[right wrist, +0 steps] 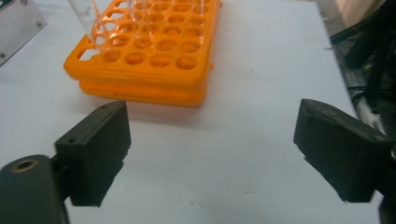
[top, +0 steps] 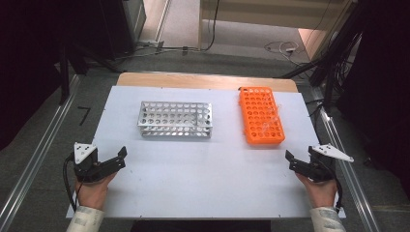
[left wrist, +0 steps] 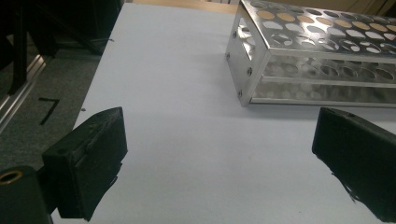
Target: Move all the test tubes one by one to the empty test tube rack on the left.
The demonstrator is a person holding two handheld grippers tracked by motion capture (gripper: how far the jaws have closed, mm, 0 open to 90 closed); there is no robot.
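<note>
I saw the white tabletop [top: 193, 179] bare nearest me, grey floor and metal rails either side. My left gripper [top: 113, 160] sat at the near left edge, jaws spread with nothing between them; my right gripper [top: 296, 162] mirrored it at the near right, equally released. Beyond lay the metal tube rack [top: 175, 119] and, right of it, the orange tube rack [top: 261, 115] holding clear tubes [right wrist: 86, 16].
</note>
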